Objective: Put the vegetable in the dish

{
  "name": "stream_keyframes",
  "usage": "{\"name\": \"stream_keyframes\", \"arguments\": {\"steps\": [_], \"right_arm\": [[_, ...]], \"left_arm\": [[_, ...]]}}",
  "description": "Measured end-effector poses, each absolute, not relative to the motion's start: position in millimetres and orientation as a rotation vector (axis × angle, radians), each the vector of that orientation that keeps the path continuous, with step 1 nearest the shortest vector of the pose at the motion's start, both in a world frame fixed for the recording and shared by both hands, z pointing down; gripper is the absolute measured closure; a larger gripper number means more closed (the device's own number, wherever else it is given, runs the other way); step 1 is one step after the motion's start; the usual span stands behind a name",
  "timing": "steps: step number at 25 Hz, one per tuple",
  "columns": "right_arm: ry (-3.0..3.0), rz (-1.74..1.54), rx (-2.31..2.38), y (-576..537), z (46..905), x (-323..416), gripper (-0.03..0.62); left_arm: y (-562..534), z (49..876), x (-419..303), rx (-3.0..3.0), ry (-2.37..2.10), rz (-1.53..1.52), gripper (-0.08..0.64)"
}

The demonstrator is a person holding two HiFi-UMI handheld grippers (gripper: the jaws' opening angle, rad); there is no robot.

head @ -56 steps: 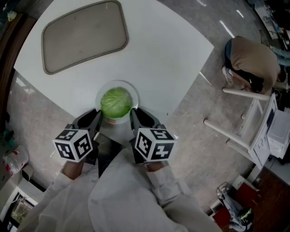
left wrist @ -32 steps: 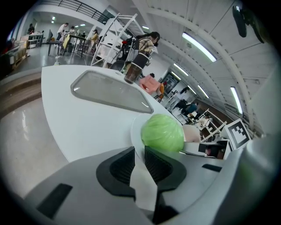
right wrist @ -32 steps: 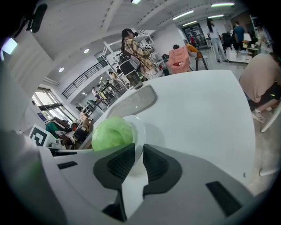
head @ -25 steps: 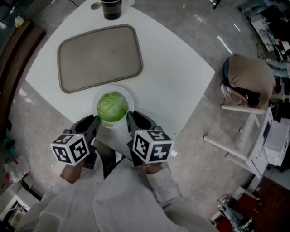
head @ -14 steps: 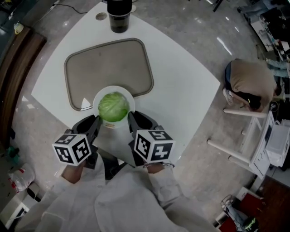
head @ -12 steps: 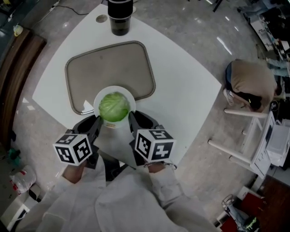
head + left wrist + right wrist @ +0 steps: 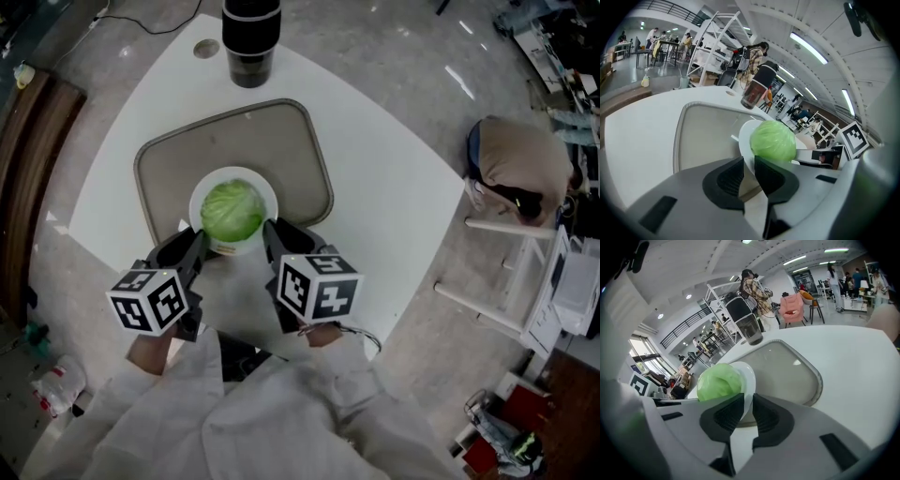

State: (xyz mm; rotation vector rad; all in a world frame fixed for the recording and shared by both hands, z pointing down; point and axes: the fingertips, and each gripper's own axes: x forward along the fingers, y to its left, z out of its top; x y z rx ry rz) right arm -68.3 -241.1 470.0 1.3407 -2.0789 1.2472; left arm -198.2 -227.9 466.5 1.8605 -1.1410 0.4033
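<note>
Left hand-held gripper (image 7: 749, 163) and right hand-held gripper (image 7: 747, 405) clamp dish (image 7: 266, 188), seemingly over tray (image 7: 234, 141) edge.

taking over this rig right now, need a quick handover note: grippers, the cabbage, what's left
Left gripper: shut on the left rim of the plate.
Right gripper: shut on the plate's right rim.
Cabbage: sits on the plate, which is over the near part of the tray on the white table. I cannot tell whether the plate touches the tray. Black cup stands beyond the tray.
Done: cabbage is on the plate, which is gripped from both sides.
Left: probably set the plate down level on the tray, then open both grippers.
</note>
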Motion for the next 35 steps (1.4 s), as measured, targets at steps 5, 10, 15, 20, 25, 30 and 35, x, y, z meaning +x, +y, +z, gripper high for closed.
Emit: {"name": "stream_keyframes", "arguments": {"steps": [5, 10, 15, 20, 25, 30, 35], "right_arm": [[-2.084, 1.243, 1.338, -268, 472, -77, 0.525], [-2.074, 1.257, 1.334, -286, 478, -82, 0.525], [-2.048, 1.290, 1.335, -295, 490, -83, 0.525], [-2.033, 1.315, 1.327, -293, 495, -84, 0.525], [-2.027, 1.304, 1.329, -296, 493, -86, 0.524], [-2.015, 1.292, 1.327, -296, 494, -87, 0.524], [-2.005, 1.291, 1.330, -297, 496, -87, 0.523]], "left_arm": [[-256, 467, -206, 1.872, -1.149, 0.397, 0.486], [-275, 471, -212, 1.871, -1.142, 0.403, 0.486], [-286, 479, -213, 1.866, -1.129, 0.432, 0.486], [-286, 482, -214, 1.857, -1.123, 0.452, 0.486], [-287, 484, -215, 1.839, -1.121, 0.449, 0.486], [-287, 489, -216, 1.840, -1.100, 0.471, 0.486], [-286, 490, -216, 1.843, -1.100, 0.479, 0.486]]}}
